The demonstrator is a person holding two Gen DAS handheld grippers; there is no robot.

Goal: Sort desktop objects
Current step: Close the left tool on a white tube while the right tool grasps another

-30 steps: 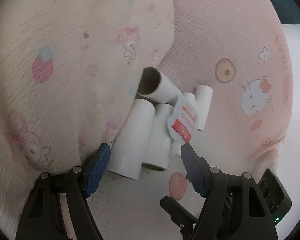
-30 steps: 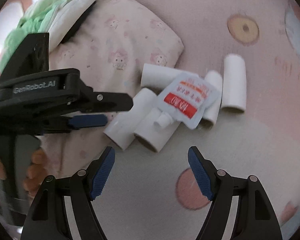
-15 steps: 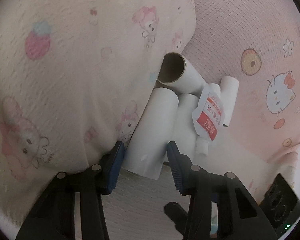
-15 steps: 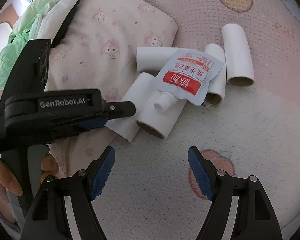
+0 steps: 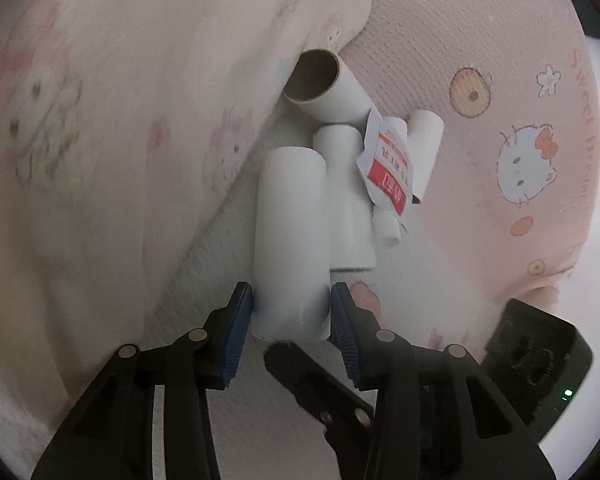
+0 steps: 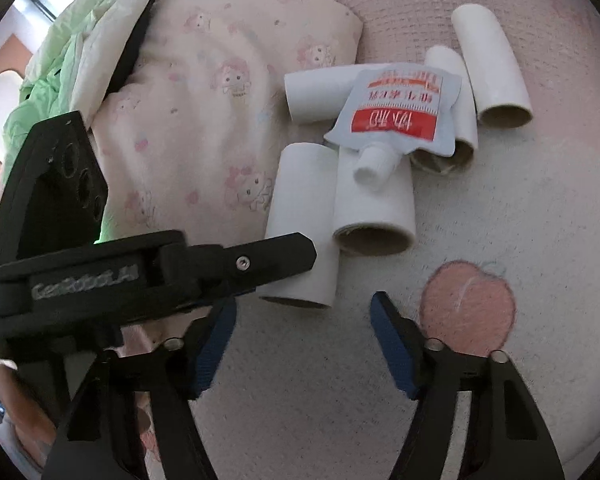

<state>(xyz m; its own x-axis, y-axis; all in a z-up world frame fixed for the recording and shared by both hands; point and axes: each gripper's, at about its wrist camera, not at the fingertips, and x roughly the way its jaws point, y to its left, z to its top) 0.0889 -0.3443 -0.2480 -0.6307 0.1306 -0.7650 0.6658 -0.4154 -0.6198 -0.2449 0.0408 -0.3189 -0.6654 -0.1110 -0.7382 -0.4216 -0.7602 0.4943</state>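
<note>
- Closing on the near end of a white cardboard tube (image 5: 290, 236), the left gripper (image 5: 292, 312) has its blue pads against both sides of the tube, with the jaws about half apart.
- That tube lies on a pale textured blanket (image 5: 480, 60) at the foot of a pink printed pillow (image 5: 120, 120), and is the nearest of a small heap of tubes.
- Just beside it lies a second tube (image 5: 350, 200); a third tube (image 5: 328, 88) lies crosswise behind them with its brown open end showing.
- A white pouch with a red label (image 5: 388, 172) lies on top of the heap, its cap pointing toward the camera.
- Two more tubes (image 6: 490, 64) lie side by side on the far side of the pouch.
- The right gripper (image 6: 304, 332) is over bare blanket short of the heap; its jaws are closing with nothing between them.
- A person's hand (image 6: 16, 408) shows at the lower left edge of the right wrist view, under the left gripper's black body.
- Green and white cloth (image 6: 60, 64) lies behind the pillow.
</note>
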